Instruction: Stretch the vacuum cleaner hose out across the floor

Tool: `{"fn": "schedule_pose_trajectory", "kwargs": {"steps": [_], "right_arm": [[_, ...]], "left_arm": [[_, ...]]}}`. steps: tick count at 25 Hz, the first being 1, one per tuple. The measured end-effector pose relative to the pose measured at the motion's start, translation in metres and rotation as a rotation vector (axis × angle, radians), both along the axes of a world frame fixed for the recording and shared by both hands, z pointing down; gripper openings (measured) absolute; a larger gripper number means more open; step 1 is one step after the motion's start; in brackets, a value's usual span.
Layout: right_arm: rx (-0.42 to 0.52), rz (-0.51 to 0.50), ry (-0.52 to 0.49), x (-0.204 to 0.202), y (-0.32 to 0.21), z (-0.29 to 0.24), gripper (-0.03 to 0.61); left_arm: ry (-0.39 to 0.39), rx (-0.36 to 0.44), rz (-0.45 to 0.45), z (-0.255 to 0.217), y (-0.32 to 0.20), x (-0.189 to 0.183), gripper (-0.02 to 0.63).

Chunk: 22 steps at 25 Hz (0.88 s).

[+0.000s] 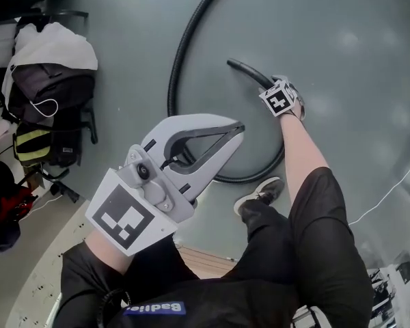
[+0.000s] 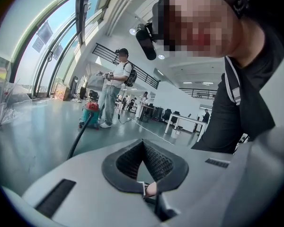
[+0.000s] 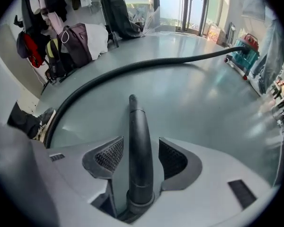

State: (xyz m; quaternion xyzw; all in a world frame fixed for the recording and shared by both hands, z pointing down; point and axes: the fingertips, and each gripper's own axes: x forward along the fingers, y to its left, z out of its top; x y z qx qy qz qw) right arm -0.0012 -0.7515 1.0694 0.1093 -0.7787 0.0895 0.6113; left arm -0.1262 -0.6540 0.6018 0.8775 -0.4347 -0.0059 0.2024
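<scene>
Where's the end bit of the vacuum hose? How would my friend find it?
Look at the big grey floor and follow the ribbed black hose as it curls round in a loop. Its end is the smooth, tapered black nozzle between the open jaws of the right gripper; the rest is ribbed.

Looking steeply down here. The left gripper (image 1: 238,130) fills the middle of the frame, marker cube toward the camera, and its fingers (image 1: 191,123) meet at the tips with an oval gap behind them. The right gripper (image 1: 273,91) is down near the floor (image 1: 342,39) at the end of an outstretched arm. The black nozzle (image 1: 244,67) sticks out of it toward upper left. The hose (image 1: 181,46) runs down from the top edge, passes behind the left gripper and curls back up to the right one. A shoe (image 1: 260,193) sits just beside that curl. Bags (image 1: 48,94) are piled at far left, and there's a white cable (image 1: 389,186) on the right.
</scene>
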Motion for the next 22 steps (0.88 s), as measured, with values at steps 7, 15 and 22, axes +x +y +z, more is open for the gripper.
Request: {"fn": "schedule_pose_trajectory", "kwargs": {"steps": [7,15,22], "right_arm": [[-0.061,0.023,0.029,0.009,-0.002,0.053,0.222],[-0.042,0.026,-0.004,0.000,0.012,0.007,0.140],[-0.033,0.108,-0.076,-0.007,-0.002,-0.074,0.136]], "left_arm": [[0.006,-0.006,-0.008,0.034,0.006,0.003,-0.002],[-0.005,-0.035,-0.029,0.017,0.010,-0.001,-0.002],[-0.040,-0.060,-0.028,-0.050,0.004,0.002,-0.002]]}}
